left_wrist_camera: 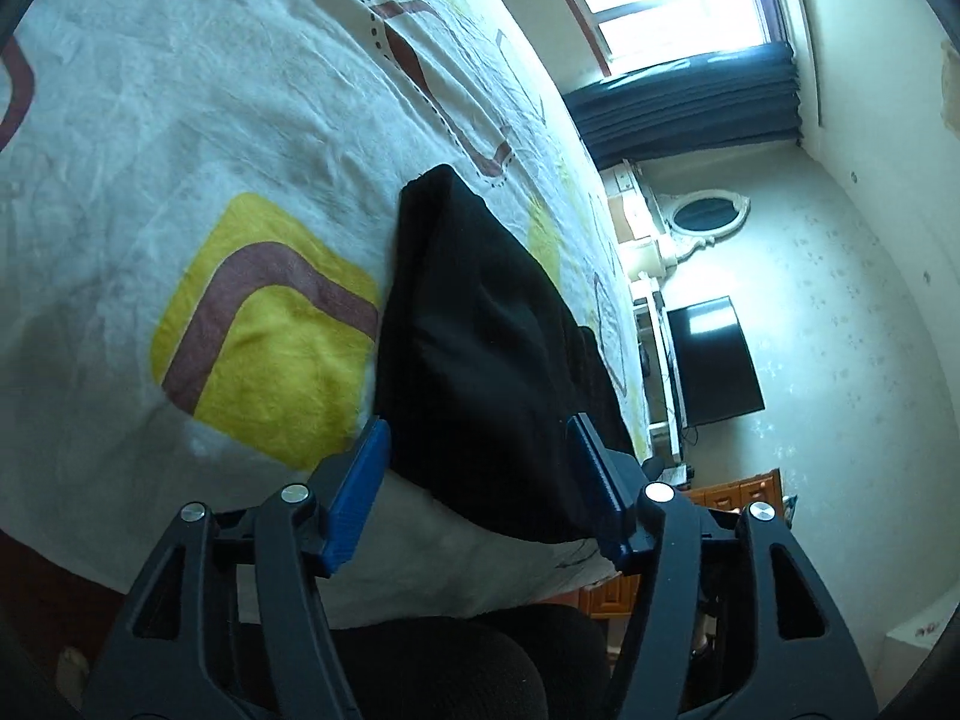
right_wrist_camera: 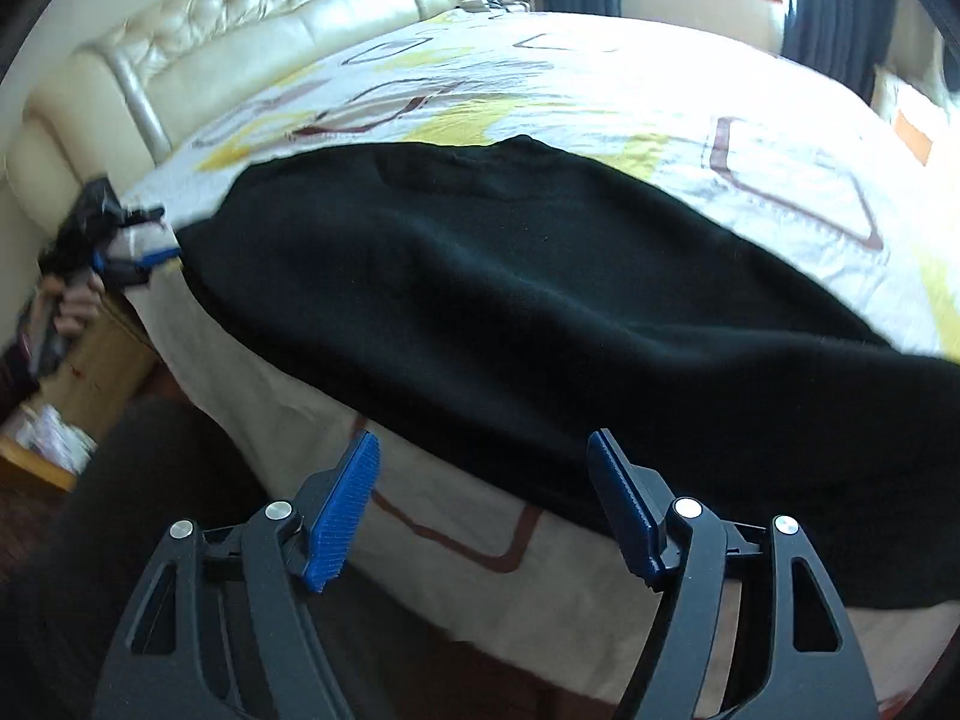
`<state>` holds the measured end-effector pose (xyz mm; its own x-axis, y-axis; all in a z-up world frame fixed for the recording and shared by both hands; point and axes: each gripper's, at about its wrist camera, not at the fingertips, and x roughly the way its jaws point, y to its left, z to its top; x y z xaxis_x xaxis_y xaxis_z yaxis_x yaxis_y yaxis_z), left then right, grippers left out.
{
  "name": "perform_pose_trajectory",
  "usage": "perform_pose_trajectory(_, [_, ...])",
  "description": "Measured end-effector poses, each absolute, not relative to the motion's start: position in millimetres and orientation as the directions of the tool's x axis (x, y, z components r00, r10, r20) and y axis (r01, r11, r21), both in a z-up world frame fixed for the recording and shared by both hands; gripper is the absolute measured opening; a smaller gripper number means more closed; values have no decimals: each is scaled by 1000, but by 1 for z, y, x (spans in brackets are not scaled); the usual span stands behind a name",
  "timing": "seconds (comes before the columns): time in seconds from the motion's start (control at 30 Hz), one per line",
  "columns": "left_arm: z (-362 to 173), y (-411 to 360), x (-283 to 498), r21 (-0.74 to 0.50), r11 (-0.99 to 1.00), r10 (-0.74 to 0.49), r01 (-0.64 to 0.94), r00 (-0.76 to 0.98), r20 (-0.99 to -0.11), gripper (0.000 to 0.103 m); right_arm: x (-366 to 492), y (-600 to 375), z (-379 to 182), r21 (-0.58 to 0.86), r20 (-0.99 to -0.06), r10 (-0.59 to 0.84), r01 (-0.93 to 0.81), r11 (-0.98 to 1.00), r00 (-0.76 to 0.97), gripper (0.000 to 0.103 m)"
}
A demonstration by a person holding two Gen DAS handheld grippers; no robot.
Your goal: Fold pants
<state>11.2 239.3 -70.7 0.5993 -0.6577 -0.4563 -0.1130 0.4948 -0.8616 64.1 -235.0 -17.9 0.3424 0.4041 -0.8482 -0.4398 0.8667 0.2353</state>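
Black pants [right_wrist_camera: 510,300] lie stretched along the near edge of a bed, their lower border hanging over the side. In the left wrist view the pants [left_wrist_camera: 480,330] run away from me as a narrow folded strip. My left gripper [left_wrist_camera: 478,426] is open, its blue pads [left_wrist_camera: 360,492] either side of the pants' near end without pressing on it. My right gripper [right_wrist_camera: 483,441] is open too, just below the pants' hanging border, nothing between its pads. The right wrist view also shows the left gripper [right_wrist_camera: 129,246] at the pants' far left end, held by a hand [right_wrist_camera: 75,300].
The bed sheet [left_wrist_camera: 180,150] is white with yellow and brown shapes. A cream padded headboard [right_wrist_camera: 240,30] stands at the back left. Across the room are a dark screen [left_wrist_camera: 714,360], an oval mirror [left_wrist_camera: 705,216], blue curtains [left_wrist_camera: 690,96] and a window. A dark-clad leg [right_wrist_camera: 138,510] is by the bed.
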Motion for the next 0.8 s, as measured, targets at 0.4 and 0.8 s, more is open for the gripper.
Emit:
perform_pose_trajectory(0.4, [-75, 191, 12, -853, 436, -600, -288, 613, -514, 60, 75, -280, -36, 710, -665, 687, -37, 704, 293, 71])
perform_pose_trajectory(0.8, [-68, 173, 24, -678, 608, -419, -413, 559, -715, 28, 69, -312, -67, 814, -580, 724, 238, 530, 373, 64])
